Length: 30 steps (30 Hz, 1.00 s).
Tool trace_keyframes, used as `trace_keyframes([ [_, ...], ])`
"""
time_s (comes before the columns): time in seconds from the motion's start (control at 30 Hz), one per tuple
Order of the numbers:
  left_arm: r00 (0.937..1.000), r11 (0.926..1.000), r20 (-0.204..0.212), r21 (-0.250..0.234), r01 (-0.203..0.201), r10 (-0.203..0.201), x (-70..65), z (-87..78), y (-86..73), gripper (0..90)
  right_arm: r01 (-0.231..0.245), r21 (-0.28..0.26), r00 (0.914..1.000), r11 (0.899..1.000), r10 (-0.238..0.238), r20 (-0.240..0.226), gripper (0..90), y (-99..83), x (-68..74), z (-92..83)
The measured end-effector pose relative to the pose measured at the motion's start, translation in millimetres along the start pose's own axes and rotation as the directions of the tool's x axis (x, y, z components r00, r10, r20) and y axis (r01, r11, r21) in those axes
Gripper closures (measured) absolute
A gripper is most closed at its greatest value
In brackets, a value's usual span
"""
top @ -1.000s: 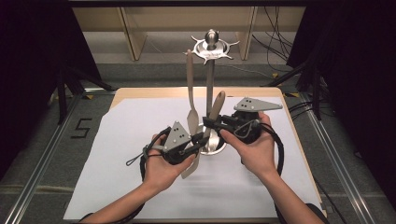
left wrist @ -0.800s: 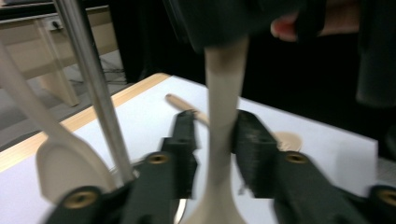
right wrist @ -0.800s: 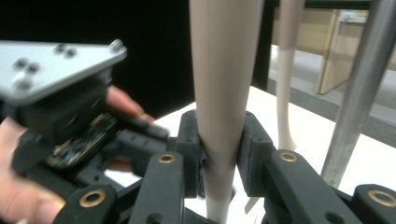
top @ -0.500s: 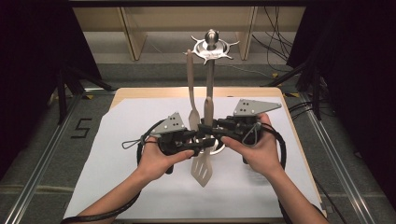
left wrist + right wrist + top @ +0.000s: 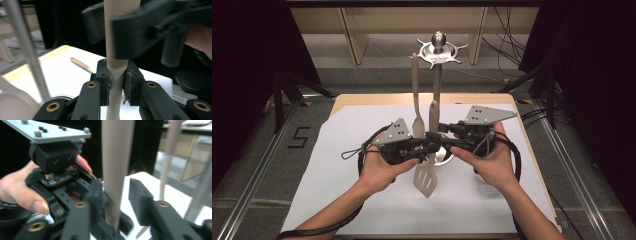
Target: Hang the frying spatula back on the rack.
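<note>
The spatula (image 5: pixel 428 167) is off the rack (image 5: pixel 438 50) and hangs upright over the mat's (image 5: pixel 337 150) centre, at 6 o'clock from the rack, where a fork (image 5: pixel 415 95) hangs. The left gripper (image 5: pixel 424 148) is clenched on its handle; the right gripper (image 5: pixel 438 135), jaws just opened, stands released around it. Handover looks done; setting it down remains. A second ago the blade sat lower and tilted under the left hand (image 5: pixel 379 170)

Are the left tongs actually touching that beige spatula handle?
Touching. In the left gripper view, both pads of the left tongs press against the spatula handle, with no gap on either side.
</note>
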<state>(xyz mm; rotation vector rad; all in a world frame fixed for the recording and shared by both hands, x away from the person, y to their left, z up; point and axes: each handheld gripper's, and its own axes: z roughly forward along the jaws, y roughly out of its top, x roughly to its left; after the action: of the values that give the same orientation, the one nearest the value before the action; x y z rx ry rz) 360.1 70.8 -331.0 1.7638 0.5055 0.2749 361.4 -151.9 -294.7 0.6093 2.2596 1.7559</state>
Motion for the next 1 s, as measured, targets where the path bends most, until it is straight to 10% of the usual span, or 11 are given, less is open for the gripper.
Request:
trace_keyframes([
  [0.3, 0.9976, 0.9999, -0.069, -0.008, -0.009, 0.008, 2.5, -1.7, 8.4, 75.9, -0.057, -0.101, 0.9944, 0.993, 0.066, 0.083, 57.6, -12.0, -14.7, -38.0],
  [0.57, 0.9948, 0.9997, -0.102, -0.021, 0.007, -0.009, 7.8, 0.2, 15.8, 75.9, -0.101, -0.103, 0.9703, 0.989, 0.121, 0.210, 57.6, -33.7, -36.7, -64.1],
  [0.8, 0.9822, 0.9995, -0.185, -0.001, 0.032, -0.031, 11.2, 4.5, 25.3, 75.9, -0.172, -0.108, 0.9408, 0.979, 0.196, 0.277, 58.4, -50.3, -44.7, -73.4],
  [1.0, 0.9677, 0.9986, -0.250, 0.031, 0.043, -0.034, 10.7, 9.4, 33.5, 75.9, -0.170, -0.083, 0.9387, 0.982, 0.187, 0.290, 58.8, -56.3, -47.1, -72.5],
])
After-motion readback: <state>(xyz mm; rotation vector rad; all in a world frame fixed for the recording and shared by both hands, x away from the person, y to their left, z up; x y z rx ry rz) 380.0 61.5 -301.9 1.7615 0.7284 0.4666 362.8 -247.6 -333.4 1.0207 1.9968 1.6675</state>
